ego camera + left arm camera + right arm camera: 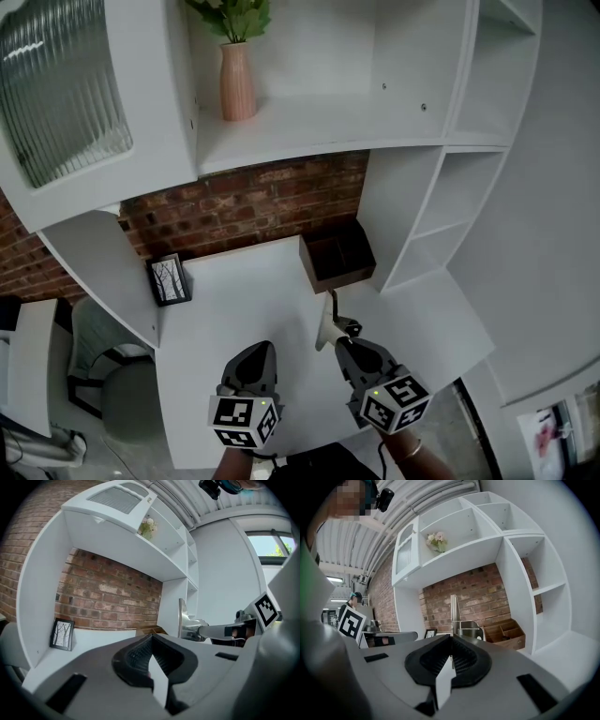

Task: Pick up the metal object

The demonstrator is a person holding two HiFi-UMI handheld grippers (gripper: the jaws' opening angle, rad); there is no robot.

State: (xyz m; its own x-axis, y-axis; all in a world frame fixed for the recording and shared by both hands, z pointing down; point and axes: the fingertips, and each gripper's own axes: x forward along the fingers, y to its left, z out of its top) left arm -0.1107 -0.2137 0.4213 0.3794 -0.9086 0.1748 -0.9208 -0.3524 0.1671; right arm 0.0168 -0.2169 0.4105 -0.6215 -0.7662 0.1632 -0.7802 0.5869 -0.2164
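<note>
The metal object is a flat shiny plate with a bracket on it, and it stands upright above the white desk. My right gripper is shut on its lower edge. In the right gripper view the plate rises straight out of the closed right gripper. My left gripper hovers beside it to the left, shut with nothing in it. From the left gripper view, the plate shows to the right beyond the closed left gripper.
A dark wooden organiser box sits at the back of the desk by the brick wall. A small framed picture leans at the left. A pink vase stands on the shelf above. White shelving flanks the right, a chair the left.
</note>
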